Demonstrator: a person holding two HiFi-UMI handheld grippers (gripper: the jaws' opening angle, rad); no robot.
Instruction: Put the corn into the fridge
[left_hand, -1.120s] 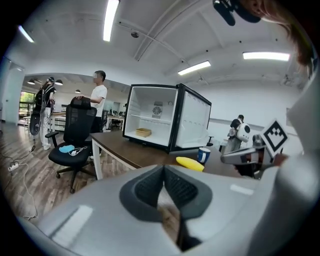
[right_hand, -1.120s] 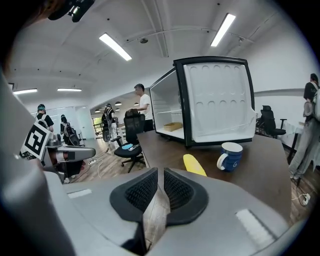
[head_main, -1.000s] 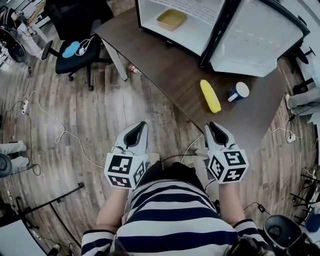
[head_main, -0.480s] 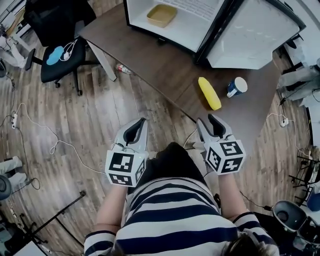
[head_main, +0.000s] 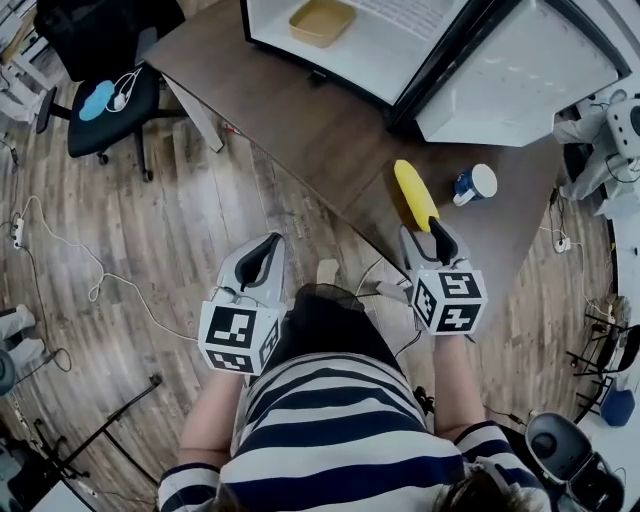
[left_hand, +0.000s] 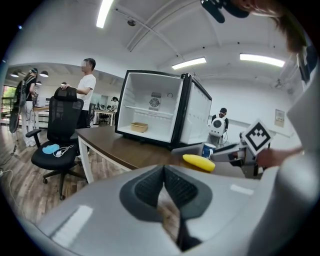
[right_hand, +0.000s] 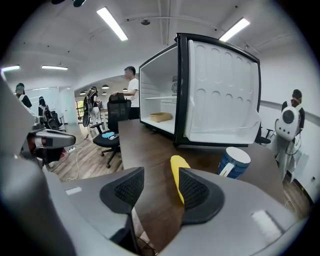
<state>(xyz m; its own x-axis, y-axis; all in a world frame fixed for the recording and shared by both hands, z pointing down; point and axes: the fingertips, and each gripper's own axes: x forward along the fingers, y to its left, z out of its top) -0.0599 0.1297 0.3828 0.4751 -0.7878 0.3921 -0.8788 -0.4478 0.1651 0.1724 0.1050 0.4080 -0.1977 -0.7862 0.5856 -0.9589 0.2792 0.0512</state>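
corn (head_main: 415, 195) lies on the worktop (head_main: 300, 130) just ahead of our right claw (head_main: 424, 232), which has moved up to it with jaws opening and nothing between them yet; we judge the grab is next. our left claw (head_main: 270, 242) sits closed and empty. beyond, the fridge (head_main: 380, 50) stands open.

- The right gripper (head_main: 430, 230) now reaches over the edge of the table (head_main: 300, 130), its tips at the near end of the corn (head_main: 414, 193). Earlier it hung short of the table.
- Its jaws, together before, are opening, and the pads are clear of the corn.
- The left gripper (head_main: 266, 245) has edged forward.
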